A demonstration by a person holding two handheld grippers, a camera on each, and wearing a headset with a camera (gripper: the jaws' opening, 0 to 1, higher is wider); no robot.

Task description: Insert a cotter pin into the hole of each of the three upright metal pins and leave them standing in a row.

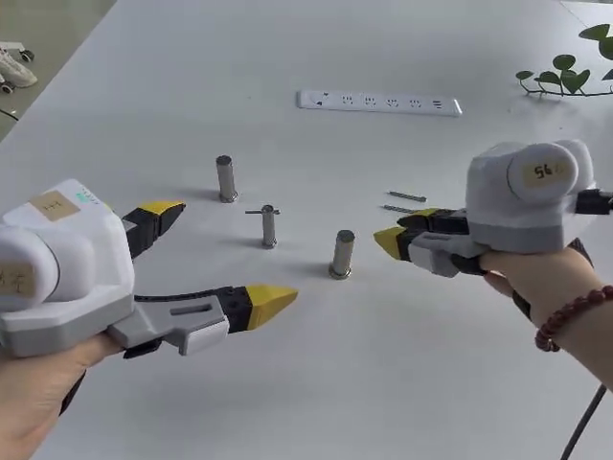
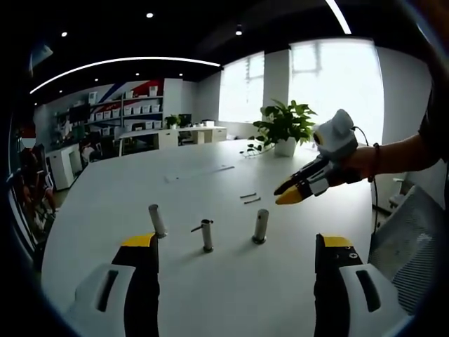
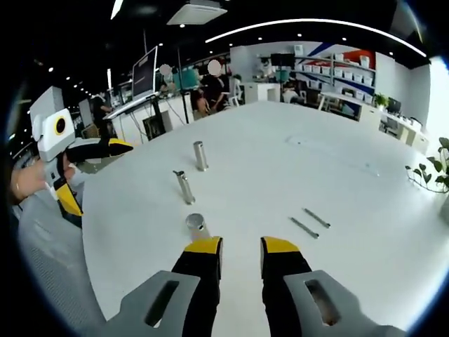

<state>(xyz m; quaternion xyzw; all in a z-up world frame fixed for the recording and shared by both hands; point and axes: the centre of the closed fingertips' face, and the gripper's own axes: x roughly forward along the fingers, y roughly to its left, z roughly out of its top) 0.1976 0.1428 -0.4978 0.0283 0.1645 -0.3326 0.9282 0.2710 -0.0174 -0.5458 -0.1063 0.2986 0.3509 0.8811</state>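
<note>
Three upright metal pins stand in a slanted row on the white table: the far pin (image 1: 226, 179), the middle pin (image 1: 269, 226) with a cotter pin through its top, and the near pin (image 1: 342, 254). Two loose cotter pins (image 1: 402, 202) lie to their right. My left gripper (image 1: 218, 256) is wide open, low at the left, short of the row. My right gripper (image 1: 407, 228) hovers just right of the near pin, its jaws a narrow gap apart with nothing between them. In the right gripper view the near pin (image 3: 196, 226) stands just ahead of the left jaw, and the loose cotter pins (image 3: 310, 222) lie ahead on the right.
A white power strip (image 1: 378, 102) lies at the back of the table. A leafy plant (image 1: 570, 72) trails in at the far right corner. The table's left edge (image 1: 57, 81) runs diagonally at the top left. A cable (image 1: 584, 426) hangs below the right hand.
</note>
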